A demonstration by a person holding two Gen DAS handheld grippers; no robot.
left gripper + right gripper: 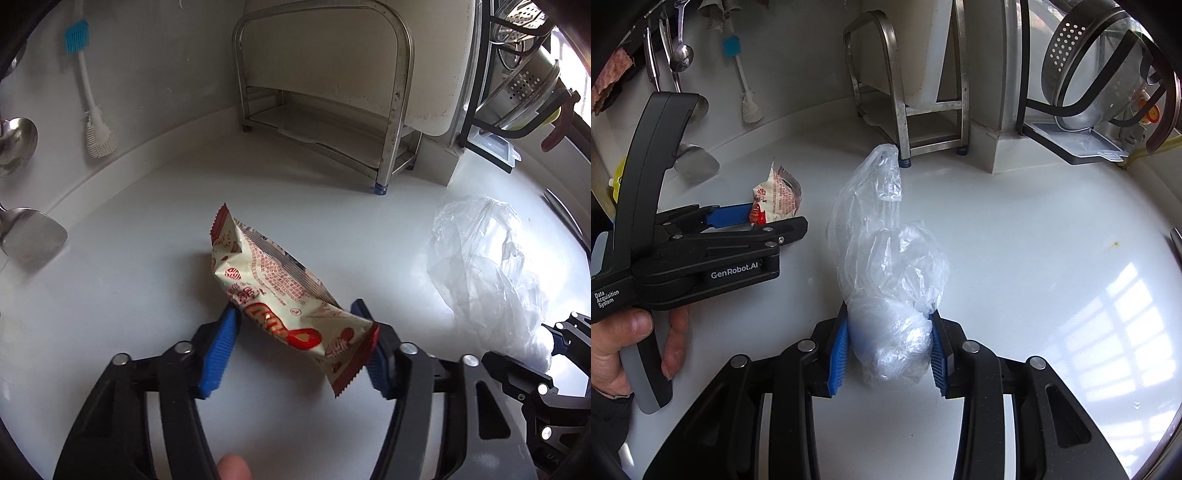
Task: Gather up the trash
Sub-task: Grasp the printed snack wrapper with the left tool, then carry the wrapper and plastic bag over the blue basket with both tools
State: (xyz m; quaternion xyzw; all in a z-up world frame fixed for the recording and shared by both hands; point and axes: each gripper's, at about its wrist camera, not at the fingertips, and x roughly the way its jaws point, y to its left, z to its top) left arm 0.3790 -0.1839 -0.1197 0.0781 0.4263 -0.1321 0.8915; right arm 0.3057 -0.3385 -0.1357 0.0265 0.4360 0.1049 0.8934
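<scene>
The snack wrapper (280, 295), cream with red print and red crimped ends, sits crosswise between my left jaws, whose blue pads (218, 354) are pressed on it from both sides; my left gripper (295, 347) carries its near end over the white counter (129, 295), and I cannot tell whether the far end touches the surface. Just to the right, my right gripper (888, 354) has its jaws clamped on a crumpled clear plastic bag (886, 266), the bunched lower part squeezed between the pads while the loose top stands up toward the back. A hand (624, 343) grips the left tool's handle (seen from the right wrist camera). Behind stand a steel rack (321, 99) against the wall, a blue-headed brush (83, 85) hanging left, and a perforated colander (1097, 62) in the dish rack at right.
</scene>
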